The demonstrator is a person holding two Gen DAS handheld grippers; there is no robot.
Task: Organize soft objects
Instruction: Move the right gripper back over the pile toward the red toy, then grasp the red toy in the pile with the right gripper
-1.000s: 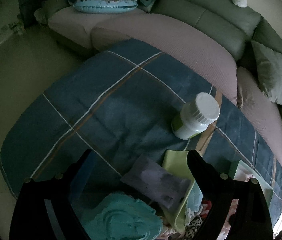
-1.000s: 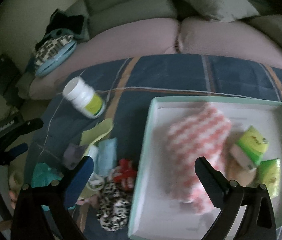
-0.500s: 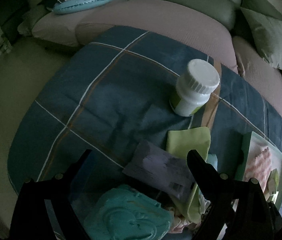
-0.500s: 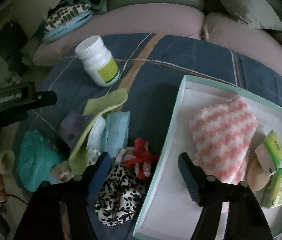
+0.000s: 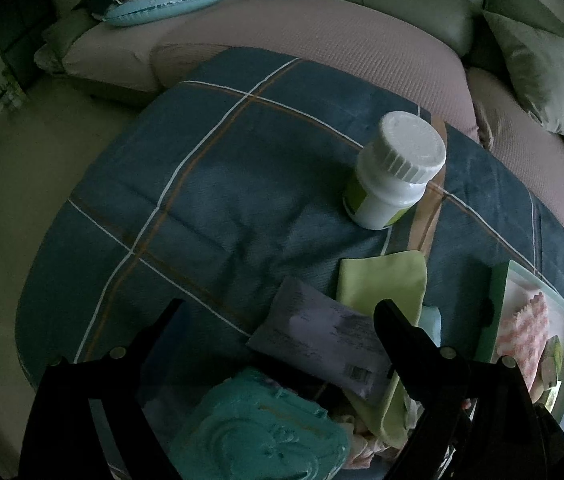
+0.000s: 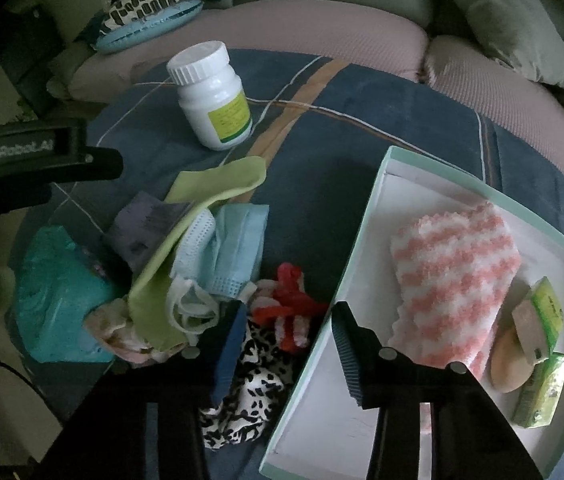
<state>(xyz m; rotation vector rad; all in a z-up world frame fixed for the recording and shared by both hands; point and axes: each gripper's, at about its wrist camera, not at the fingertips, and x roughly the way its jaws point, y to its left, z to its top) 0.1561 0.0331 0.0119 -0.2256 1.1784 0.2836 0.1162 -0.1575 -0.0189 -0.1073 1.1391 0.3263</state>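
Crumpled leopard-print cloth (image 6: 241, 392) lies beside pink-striped towel (image 6: 454, 276) in tray (image 6: 362, 240).

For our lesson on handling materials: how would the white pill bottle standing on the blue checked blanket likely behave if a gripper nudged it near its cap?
The white pill bottle stands upright on a soft, creased blanket, so it would probably tip rather than slide. Being round, it would likely roll once down. Its plastic looks hard, so it should keep its shape, unlike the cloths nearby.
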